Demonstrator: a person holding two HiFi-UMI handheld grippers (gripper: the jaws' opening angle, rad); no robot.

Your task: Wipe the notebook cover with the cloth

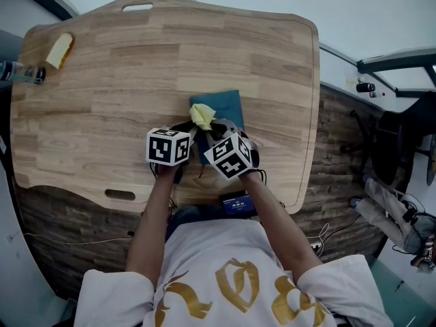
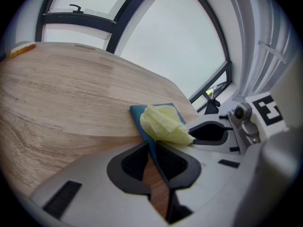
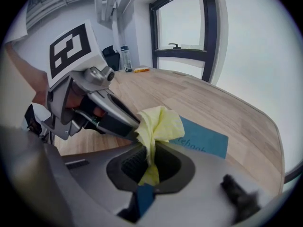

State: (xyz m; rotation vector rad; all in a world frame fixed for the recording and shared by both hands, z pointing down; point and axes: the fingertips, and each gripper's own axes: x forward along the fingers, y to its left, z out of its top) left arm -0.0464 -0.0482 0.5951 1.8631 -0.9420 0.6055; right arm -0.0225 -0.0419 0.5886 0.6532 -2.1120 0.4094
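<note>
While the teal notebook (image 1: 225,106) lies flat near the middle of the wooden table (image 1: 102,101), its near left edge runs between the pads of the left tongs (image 2: 152,148), which are clenched on that thin edge. A crumpled pale-yellow cloth (image 3: 158,122) sits on the near end of the cover. The right tongs (image 3: 150,160) are clamped on its lower fold, and the bunched part stands up above the pads. In the right gripper view part of a word printed on the cover shows just beyond the cloth.

Both tongs point steeply down and crowd the same near end of the notebook, the left one just beside the cloth. From the head view their marker cubes sit side by side, the left cube (image 1: 168,146) level and the right cube (image 1: 229,157) tilted. The person's bare forearms reach in from the near edge of the table.

Well apart from all this, at the table's far left corner, lie a small cream-and-orange block (image 1: 60,50) and a bottle (image 1: 19,72) at the very edge. Windows rise beyond the far side, and a dark chair (image 1: 395,148) stands on the floor to the right.
</note>
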